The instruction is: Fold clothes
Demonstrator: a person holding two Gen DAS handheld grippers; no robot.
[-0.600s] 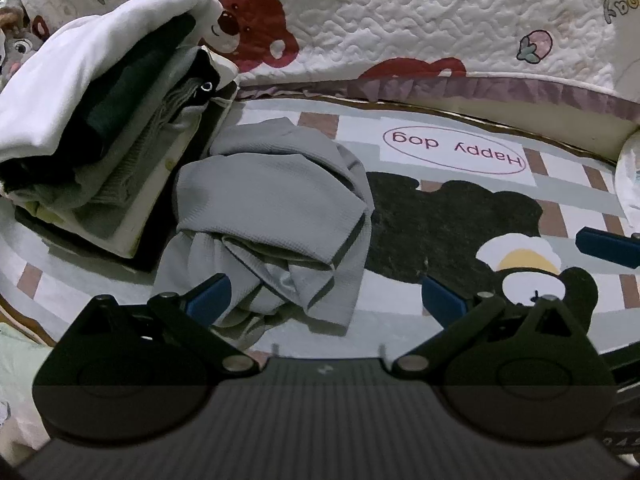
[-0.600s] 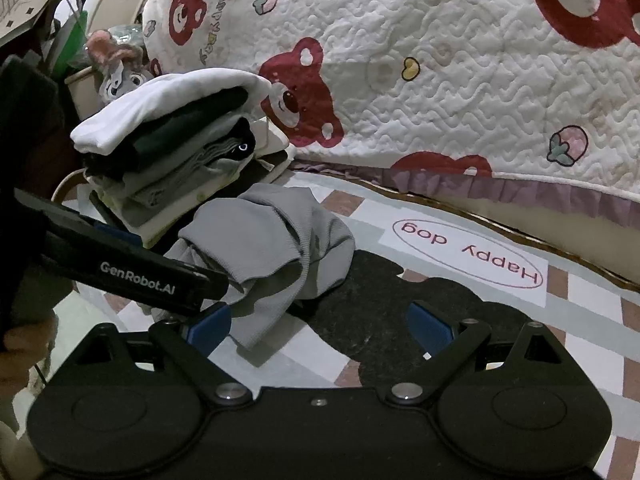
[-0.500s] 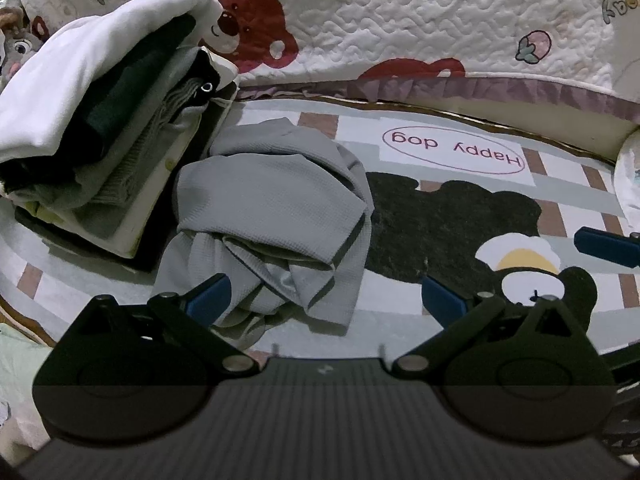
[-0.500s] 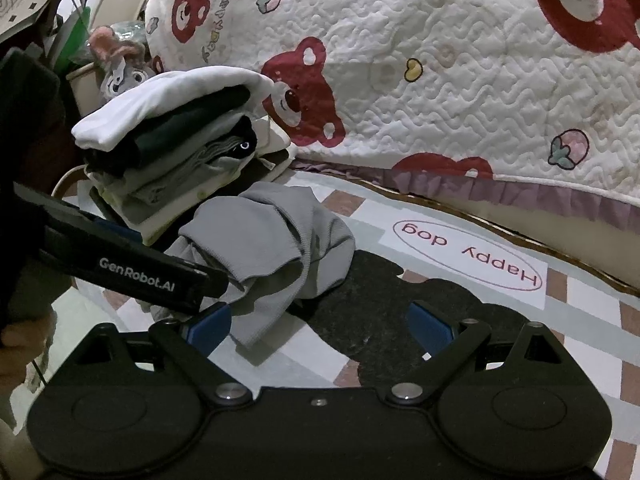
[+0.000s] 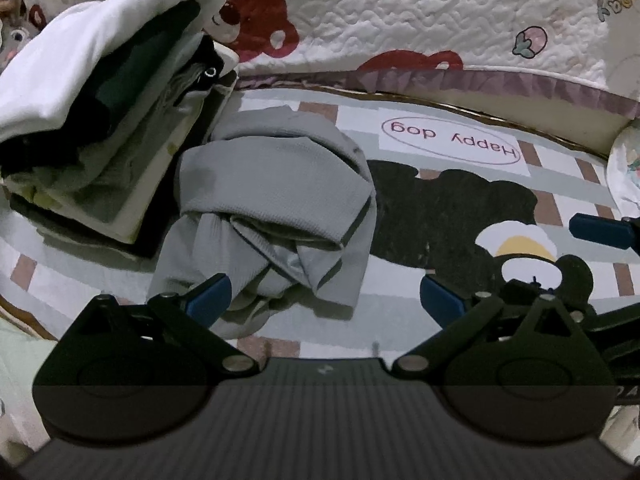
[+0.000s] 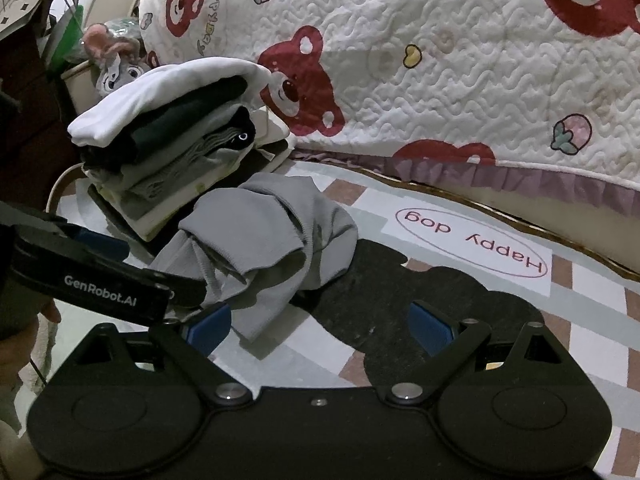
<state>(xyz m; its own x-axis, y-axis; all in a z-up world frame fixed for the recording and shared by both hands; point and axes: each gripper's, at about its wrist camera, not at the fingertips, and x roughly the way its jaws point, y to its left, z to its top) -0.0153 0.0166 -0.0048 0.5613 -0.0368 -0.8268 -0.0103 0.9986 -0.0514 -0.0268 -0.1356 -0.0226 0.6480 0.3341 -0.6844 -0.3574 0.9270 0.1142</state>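
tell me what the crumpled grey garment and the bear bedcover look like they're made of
Grey garment: looks like a soft matte knit, maybe waffle or rib cotton, going by its fine textured grain and limp folds. Bedcover: looks like quilted padded fabric, with wavy stitch lines puffing the white printed surface; fibre unclear.

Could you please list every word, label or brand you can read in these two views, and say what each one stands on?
"Happy dog", upside down in a pink oval on the rug.
"GenRobot.AI", white print on the side of the left gripper.
Coloured lettering on the bear quilt is too distorted to read.
Characters at the left view's right edge are cut off.
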